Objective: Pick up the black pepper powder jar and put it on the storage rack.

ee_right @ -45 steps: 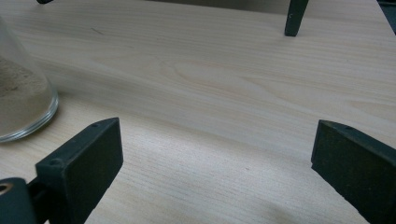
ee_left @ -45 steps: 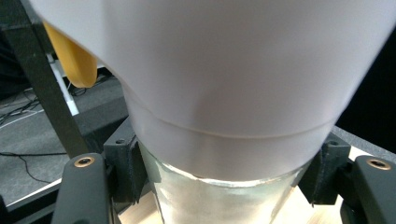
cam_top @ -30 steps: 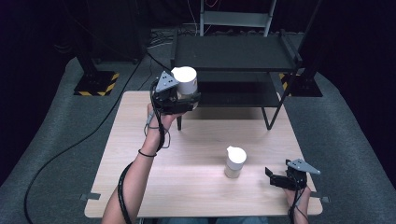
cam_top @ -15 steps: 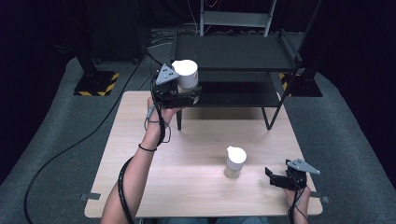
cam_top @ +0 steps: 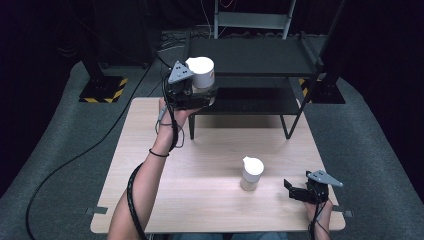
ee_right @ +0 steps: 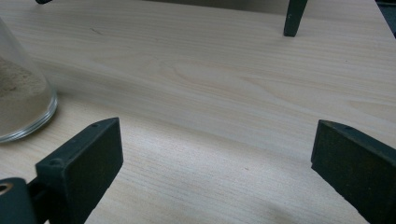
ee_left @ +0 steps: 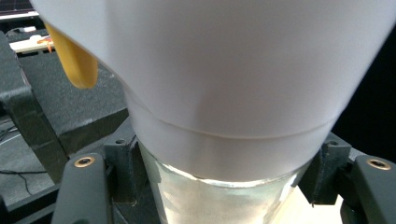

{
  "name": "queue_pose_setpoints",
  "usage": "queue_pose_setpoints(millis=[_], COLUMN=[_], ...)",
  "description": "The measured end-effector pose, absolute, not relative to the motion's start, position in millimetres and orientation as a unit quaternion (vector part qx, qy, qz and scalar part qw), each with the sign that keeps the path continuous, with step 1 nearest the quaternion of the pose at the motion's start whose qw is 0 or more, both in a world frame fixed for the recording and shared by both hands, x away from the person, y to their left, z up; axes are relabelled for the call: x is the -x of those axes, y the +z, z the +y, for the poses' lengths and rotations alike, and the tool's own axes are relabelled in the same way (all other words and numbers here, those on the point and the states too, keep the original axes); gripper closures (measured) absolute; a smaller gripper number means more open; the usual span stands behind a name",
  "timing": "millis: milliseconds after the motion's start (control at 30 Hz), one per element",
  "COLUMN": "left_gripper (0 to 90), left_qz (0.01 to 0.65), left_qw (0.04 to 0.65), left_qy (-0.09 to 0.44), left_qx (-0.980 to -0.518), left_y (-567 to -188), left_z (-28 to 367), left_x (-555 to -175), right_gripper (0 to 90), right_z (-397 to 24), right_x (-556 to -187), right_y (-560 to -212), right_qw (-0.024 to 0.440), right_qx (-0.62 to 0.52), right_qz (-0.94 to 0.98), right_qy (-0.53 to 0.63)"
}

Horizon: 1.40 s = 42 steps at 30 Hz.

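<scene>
High view: left gripper (cam_top: pixel 197 95) pinching a white-lidded jar (cam_top: pixel 201 75), held aloft at the table's (cam_top: pixel 210 150) far left edge, just beside the black shelf rack (cam_top: pixel 255 60); second lidded jar (cam_top: pixel 251 173) near right — right gripper (cam_top: pixel 292 189) just beside it. Left gripper view: jar (ee_left: pixel 224 116) pressed between both jaws; yellow tab (ee_left: pixel 74 60); no readable lettering. Right gripper view: jaws spread, bare wood between; glass jar base (ee_right: pixel 21 105) with pale powder, left.

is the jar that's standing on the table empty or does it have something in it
Partly filled: in the right gripper view the jar has pale sandy powder in its lower part, seen through the glass. It stands upright on the table, white lid on.
</scene>
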<state>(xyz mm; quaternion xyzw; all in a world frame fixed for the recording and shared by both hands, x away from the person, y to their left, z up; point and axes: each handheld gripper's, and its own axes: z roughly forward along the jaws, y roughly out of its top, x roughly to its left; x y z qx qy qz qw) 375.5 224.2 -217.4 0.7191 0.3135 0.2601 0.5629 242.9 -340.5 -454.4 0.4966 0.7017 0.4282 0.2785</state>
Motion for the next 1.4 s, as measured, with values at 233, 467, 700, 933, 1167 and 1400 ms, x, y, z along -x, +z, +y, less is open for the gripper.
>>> queue_pose_setpoints(millis=[233,467,700,933,1167,1400], left_gripper=[30.5,30.5,30.5,30.5,30.5,30.5], left_qz=[0.31,0.309,0.307,0.304,0.305,0.307], left_qw=[0.565,0.568,0.569,0.569,0.568,0.565], left_qy=[0.262,0.263,0.267,0.273,0.279,0.283], left_qx=[-0.718,-0.716,-0.715,-0.714,-0.712,-0.712], left_y=[-209,-202,-195,-186,-179,-172], left_z=[223,222,221,220,218,216], left_x=[-376,-377,-377,-378,-380,-384], right_gripper=[1.5,1.5,1.5,1.5,1.5,1.6], right_z=[-340,-340,-341,-341,-341,-341], right_x=[-243,-243,-243,-243,-244,-244], right_y=[-454,-454,-454,-454,-454,-454], right_qw=[0.277,0.278,0.277,0.277,0.276,0.275], right_qx=[-0.497,-0.497,-0.497,-0.498,-0.498,-0.498], right_qz=[0.703,0.702,0.702,0.702,0.703,0.703], right_qy=[0.427,0.428,0.427,0.427,0.427,0.427])
